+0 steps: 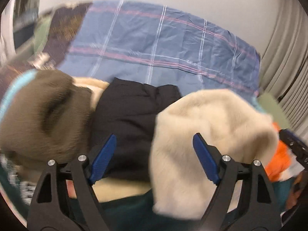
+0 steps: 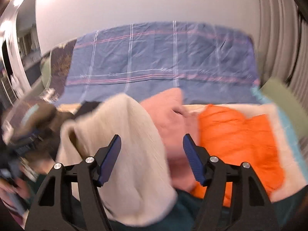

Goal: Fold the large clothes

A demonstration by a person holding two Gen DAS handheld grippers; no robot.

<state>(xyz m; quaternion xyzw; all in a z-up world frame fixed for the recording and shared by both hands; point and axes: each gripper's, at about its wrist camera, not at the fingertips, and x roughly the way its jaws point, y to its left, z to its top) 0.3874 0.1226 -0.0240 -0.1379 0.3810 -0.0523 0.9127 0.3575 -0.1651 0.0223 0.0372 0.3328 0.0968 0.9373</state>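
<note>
Both views are motion-blurred. The left gripper (image 1: 154, 157) has its jaws apart with nothing between the blue pads; below it lie a black garment (image 1: 132, 111) and, to its right, a cream fleece (image 1: 209, 129). The right gripper (image 2: 152, 159) also has its jaws apart and empty, hanging over the same cream fleece (image 2: 123, 140) and a pink garment (image 2: 169, 115). The clothes sit in a loose heap at the near edge of a bed under a blue plaid sheet (image 1: 163, 44); a brown fleece piece (image 1: 44, 115) is at near left and an orange puffy jacket (image 2: 236, 140) at near right, on a pale blanket (image 2: 273, 175). Judgement on handling: the cream fleece looks thick, soft and limp, light for its bulk, with a fuzzy nap that should grip well on the ribbed pads; it will sag and drag rather than hold shape. Best hold is probably a hem or shoulder edge, one gripper at each corner, but no edge can be told from the blur. The orange jacket looks smooth and quilted, likely slippery.
</note>
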